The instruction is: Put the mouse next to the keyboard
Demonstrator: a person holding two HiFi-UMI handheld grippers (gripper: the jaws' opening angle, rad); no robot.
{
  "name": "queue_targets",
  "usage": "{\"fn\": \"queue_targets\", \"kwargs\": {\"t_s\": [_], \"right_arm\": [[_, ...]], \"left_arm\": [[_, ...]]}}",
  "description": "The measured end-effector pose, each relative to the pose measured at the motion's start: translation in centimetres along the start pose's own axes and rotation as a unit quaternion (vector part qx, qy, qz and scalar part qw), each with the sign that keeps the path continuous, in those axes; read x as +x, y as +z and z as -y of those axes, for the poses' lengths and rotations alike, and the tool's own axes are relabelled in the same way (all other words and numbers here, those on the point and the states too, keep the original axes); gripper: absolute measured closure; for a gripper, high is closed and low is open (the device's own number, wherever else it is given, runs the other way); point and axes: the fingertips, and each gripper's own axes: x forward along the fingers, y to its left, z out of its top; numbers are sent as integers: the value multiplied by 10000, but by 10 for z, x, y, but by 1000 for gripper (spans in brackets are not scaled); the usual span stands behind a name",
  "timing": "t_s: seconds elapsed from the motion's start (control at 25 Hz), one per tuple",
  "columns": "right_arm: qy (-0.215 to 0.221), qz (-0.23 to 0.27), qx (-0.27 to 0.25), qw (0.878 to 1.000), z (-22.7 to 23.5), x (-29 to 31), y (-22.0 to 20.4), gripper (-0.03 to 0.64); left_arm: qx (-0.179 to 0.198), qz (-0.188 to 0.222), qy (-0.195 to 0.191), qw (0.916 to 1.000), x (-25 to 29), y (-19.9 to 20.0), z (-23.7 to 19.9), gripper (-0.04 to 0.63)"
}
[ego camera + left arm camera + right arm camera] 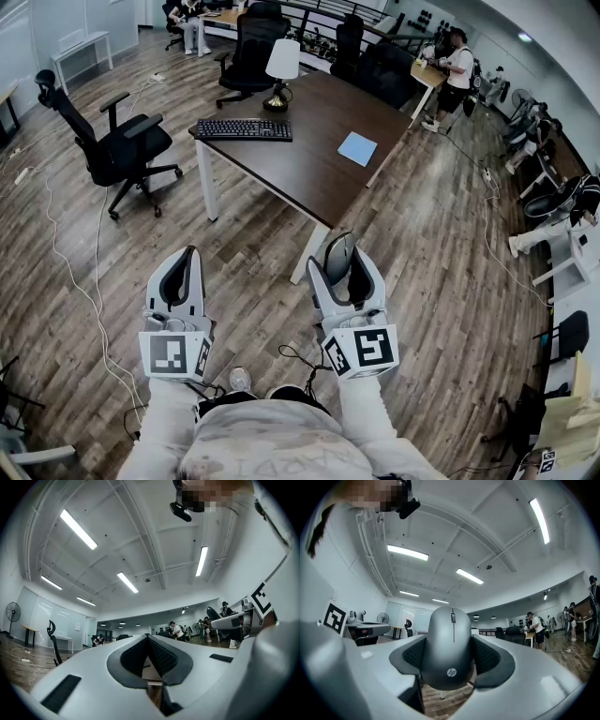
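Note:
A grey mouse (451, 639) with a small logo sits lengthwise between the pads of my right gripper (452, 656), which is shut on it. In the head view the same mouse (339, 253) stands up in the right gripper (343, 264), held over the wooden floor just short of the table's near corner. The black keyboard (244, 129) lies at the far left edge of the dark brown table (300, 169). My left gripper (190, 255) hangs beside the right one, its pads (161, 656) meeting at the tips with nothing between them.
On the table stand a white-shaded lamp (282, 71) behind the keyboard and a blue notepad (357, 148) to the right. A black office chair (122, 141) stands left of the table, with more chairs behind. Cables (70, 272) trail over the floor. People (457, 70) are at the far desks.

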Motion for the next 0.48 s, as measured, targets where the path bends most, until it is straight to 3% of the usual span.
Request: {"fn": "queue_targets", "kwargs": {"t_s": [0.48], "right_arm": [[-62, 12, 10, 10000, -9, 18, -2, 318]], "left_arm": [[-6, -1, -32, 10000, 9, -2, -19, 591]]}}
